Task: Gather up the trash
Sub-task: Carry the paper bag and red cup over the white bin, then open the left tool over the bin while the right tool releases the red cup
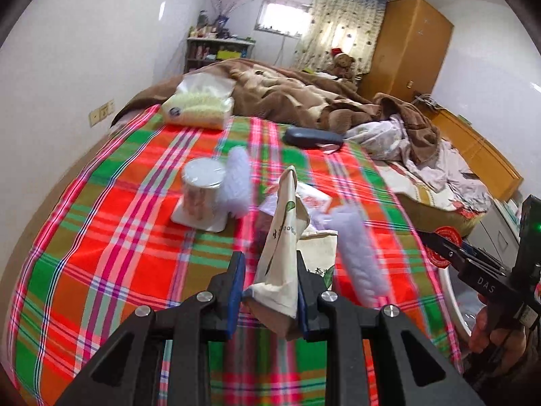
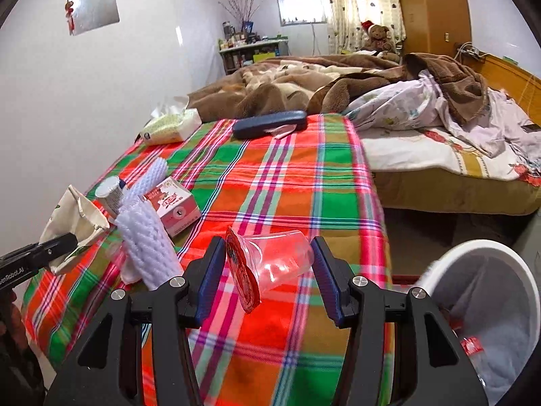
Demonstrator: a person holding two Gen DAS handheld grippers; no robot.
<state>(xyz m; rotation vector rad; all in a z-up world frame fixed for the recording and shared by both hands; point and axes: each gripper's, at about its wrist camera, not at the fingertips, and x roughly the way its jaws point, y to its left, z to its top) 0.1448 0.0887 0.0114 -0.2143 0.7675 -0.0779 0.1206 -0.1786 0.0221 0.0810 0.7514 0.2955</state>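
Observation:
My left gripper (image 1: 270, 284) is shut on a crumpled cream paper bag (image 1: 282, 237) and holds it above the plaid cloth; the bag also shows in the right wrist view (image 2: 72, 223). My right gripper (image 2: 270, 270) is shut on a clear plastic cup (image 2: 280, 260) with a peeled red foil lid (image 2: 241, 270), held on its side above the cloth. Two white foam nets (image 2: 148, 247) (image 1: 236, 179), a small pink box (image 2: 175, 206) and a capped jar (image 1: 201, 189) lie on the cloth. A white trash bin (image 2: 487, 311) stands at the lower right.
A tissue pack (image 1: 199, 105) and a dark glasses case (image 2: 270, 123) lie at the far side of the plaid cloth (image 2: 304, 186). Behind are a brown blanket (image 2: 287, 81), rumpled sheets and a wooden headboard (image 1: 473, 149). A white wall runs along the left.

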